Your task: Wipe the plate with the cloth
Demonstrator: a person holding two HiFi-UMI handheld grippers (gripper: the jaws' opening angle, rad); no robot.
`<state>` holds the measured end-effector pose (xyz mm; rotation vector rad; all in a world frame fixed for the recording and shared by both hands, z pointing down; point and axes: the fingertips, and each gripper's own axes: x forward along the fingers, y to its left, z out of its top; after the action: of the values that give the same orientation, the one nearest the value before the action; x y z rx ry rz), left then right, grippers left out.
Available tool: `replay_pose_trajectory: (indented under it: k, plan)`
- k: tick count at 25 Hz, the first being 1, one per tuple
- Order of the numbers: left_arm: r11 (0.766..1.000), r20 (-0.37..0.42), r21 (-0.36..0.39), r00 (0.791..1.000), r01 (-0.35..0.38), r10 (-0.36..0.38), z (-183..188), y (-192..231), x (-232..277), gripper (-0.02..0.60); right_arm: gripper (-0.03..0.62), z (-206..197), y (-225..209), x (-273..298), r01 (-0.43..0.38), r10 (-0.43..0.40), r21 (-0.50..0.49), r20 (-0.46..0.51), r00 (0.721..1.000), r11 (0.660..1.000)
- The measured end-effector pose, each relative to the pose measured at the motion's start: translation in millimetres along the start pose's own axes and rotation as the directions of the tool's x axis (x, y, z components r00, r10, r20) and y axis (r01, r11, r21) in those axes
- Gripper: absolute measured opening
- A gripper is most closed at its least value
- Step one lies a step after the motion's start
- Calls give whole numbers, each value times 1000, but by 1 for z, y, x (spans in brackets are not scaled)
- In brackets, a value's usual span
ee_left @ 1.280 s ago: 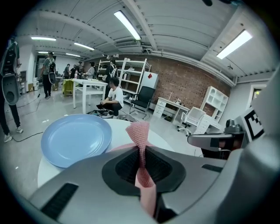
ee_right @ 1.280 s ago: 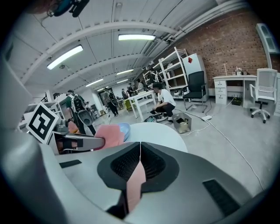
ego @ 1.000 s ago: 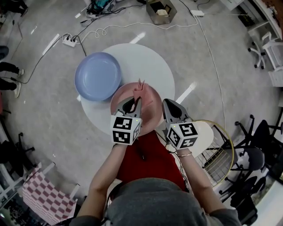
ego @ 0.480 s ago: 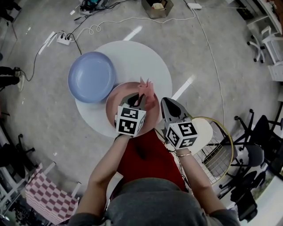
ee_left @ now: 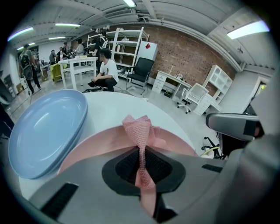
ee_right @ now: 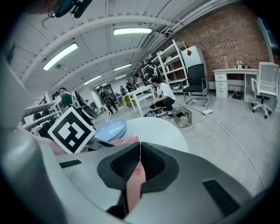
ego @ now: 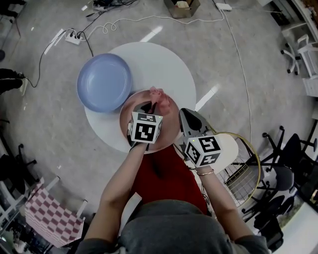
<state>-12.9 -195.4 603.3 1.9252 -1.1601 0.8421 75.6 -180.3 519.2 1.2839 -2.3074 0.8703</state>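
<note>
A pink plate (ego: pixel 166 124) lies on the near part of the round white table (ego: pixel 164 64). My left gripper (ego: pixel 151 106) hovers over it, shut on a bunched pink mesh cloth (ego: pixel 157 95). In the left gripper view the cloth (ee_left: pixel 139 131) is pinched between the jaws, and its folded end sticks up above the pink plate (ee_left: pixel 98 142). My right gripper (ego: pixel 183 115) is at the plate's right rim. In the right gripper view it (ee_right: pixel 139 151) is shut on the plate's pink edge (ee_right: pixel 134 177). A blue plate (ego: pixel 104 82) lies at the table's left.
The blue plate (ee_left: pixel 41 127) overhangs the table's left edge. A wire-frame seat (ego: pixel 243 168) stands to my right and office chairs (ego: pixel 288 163) further right. Cables and a power strip (ego: pixel 74 35) lie on the floor beyond the table, beside a box (ego: pixel 181 6).
My left gripper has carried the cloth further away from me across the pink plate. The right gripper has stayed on the plate's rim.
</note>
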Motion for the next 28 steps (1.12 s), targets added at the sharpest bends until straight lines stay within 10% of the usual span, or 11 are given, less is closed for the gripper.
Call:
replay_pose_trajectory:
  k: [28]
  plan:
    - [966,-71,-86,968,-245,240,-45,88,-67,34,29,-4,70,31,-137,130,-94,-68,989,986]
